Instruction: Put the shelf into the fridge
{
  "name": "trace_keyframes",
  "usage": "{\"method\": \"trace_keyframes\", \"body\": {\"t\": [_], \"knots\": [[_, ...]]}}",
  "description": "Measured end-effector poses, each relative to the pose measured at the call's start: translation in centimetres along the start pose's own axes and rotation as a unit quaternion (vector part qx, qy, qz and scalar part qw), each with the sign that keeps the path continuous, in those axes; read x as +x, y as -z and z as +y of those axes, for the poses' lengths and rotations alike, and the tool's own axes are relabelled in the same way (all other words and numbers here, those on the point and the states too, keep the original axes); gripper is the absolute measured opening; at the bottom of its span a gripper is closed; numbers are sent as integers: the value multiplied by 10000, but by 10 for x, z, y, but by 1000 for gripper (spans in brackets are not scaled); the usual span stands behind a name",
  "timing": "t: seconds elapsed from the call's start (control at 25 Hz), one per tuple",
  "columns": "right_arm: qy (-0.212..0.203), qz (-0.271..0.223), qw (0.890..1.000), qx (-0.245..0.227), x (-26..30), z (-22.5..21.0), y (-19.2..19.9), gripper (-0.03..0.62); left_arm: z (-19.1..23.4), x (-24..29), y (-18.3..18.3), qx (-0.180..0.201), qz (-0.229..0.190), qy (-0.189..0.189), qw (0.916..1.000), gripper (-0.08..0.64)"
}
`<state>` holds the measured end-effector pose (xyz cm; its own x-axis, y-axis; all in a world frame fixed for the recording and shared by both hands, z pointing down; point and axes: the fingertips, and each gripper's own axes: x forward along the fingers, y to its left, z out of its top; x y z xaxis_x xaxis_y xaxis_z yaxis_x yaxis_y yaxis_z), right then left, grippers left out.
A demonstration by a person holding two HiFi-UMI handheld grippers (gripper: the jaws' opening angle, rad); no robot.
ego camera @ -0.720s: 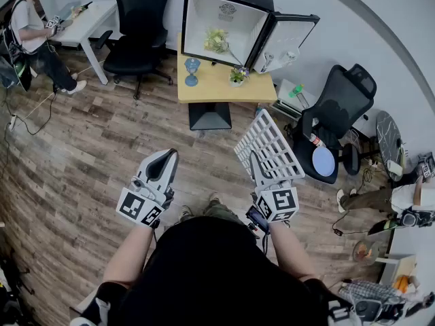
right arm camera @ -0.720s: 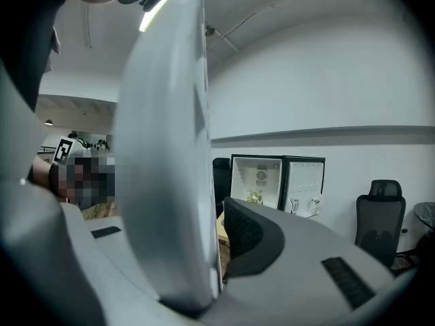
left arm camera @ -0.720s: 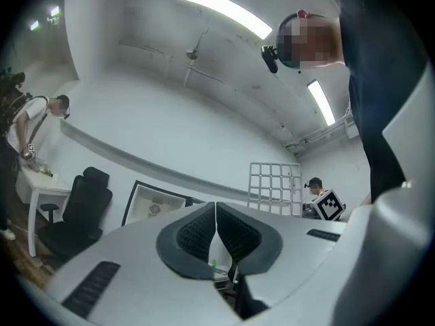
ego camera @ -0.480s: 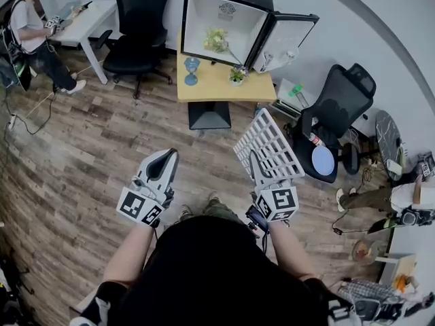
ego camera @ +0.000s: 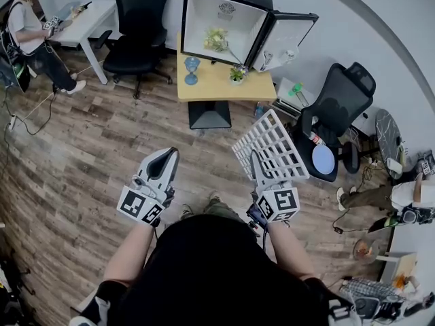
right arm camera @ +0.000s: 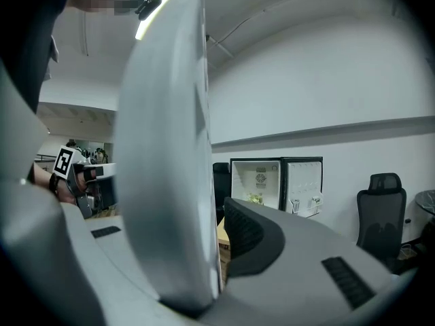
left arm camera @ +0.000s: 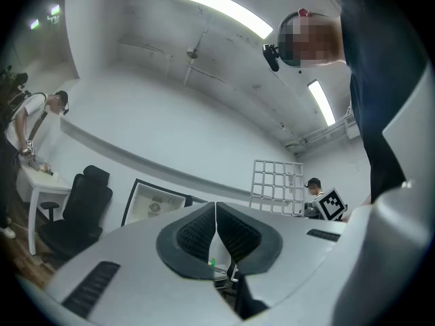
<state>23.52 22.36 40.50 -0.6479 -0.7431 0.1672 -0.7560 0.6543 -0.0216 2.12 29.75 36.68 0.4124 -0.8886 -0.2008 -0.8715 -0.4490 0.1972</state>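
Observation:
The white wire-grid shelf [ego camera: 270, 145] is held up in front of me by my right gripper [ego camera: 257, 163], which is shut on its near edge. In the right gripper view the shelf [right arm camera: 170, 134] stands edge-on, filling the left side of the jaws. The small black fridge [ego camera: 228, 19] stands open on a wooden table [ego camera: 211, 83], door swung right; it also shows in the right gripper view [right arm camera: 257, 178]. A plant [ego camera: 217, 41] sits inside it. My left gripper [ego camera: 163, 163] is shut and empty, off to the left of the shelf.
Black office chairs stand at the back left [ego camera: 139, 26] and at the right [ego camera: 336, 111]. A person [ego camera: 30, 36] sits at a white desk [ego camera: 85, 15] at far left. A blue vase [ego camera: 192, 70] and a small potted plant [ego camera: 238, 75] sit on the table. Wood floor lies between.
The shelf has tilted and shifted slightly toward the right; both grippers stay almost in place.

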Motion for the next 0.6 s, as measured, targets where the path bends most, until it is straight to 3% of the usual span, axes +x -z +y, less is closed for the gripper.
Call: {"method": "trace_keyframes", "body": {"t": [0.6], "knots": [[137, -50, 9999, 19, 0, 19, -4, 91, 20, -32, -2, -65, 0, -80, 9999, 23]]}}
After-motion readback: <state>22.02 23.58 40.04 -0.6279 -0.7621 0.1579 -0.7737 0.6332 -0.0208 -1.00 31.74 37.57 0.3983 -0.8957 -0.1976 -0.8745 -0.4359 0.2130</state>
